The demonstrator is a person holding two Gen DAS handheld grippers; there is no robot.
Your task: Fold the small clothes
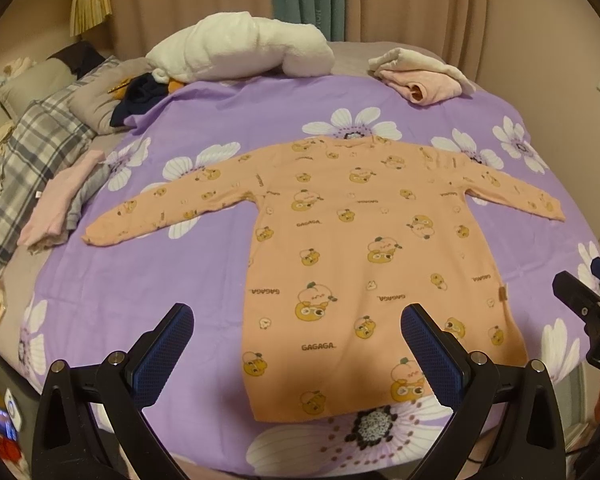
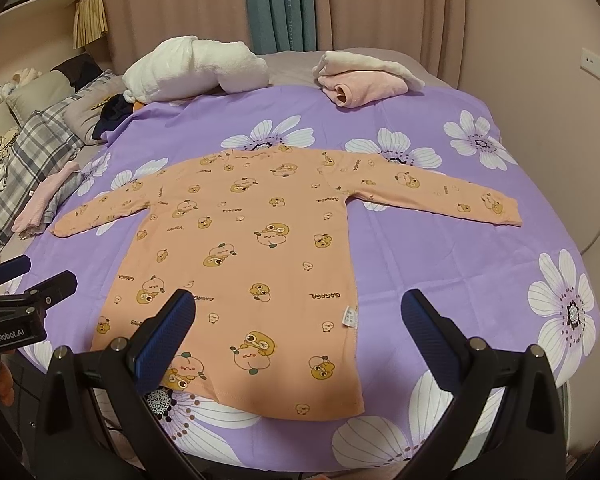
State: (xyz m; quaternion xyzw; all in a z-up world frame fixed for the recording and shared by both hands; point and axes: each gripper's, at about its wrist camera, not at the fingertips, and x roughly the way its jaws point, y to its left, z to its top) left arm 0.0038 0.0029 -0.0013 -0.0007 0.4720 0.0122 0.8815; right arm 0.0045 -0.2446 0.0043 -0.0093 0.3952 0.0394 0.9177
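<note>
The orange long-sleeved top [image 1: 360, 264] lies flat and spread on the purple flowered bedsheet [image 1: 140, 288], collar at the far end, hem nearest you, sleeves out to both sides. Its long axis runs straight away from you.

Your left gripper [image 1: 298, 354] hangs above the hem's left corner, jaws wide apart and holding nothing. Your right gripper [image 2: 298, 346] hangs above the hem's right part, likewise spread wide and empty. Each sleeve lies outboard of its own gripper, so each hand is nearer its own side.

No containers are in view. Folded pink clothes [image 2: 360, 84] sit well apart at the far edge.
</note>
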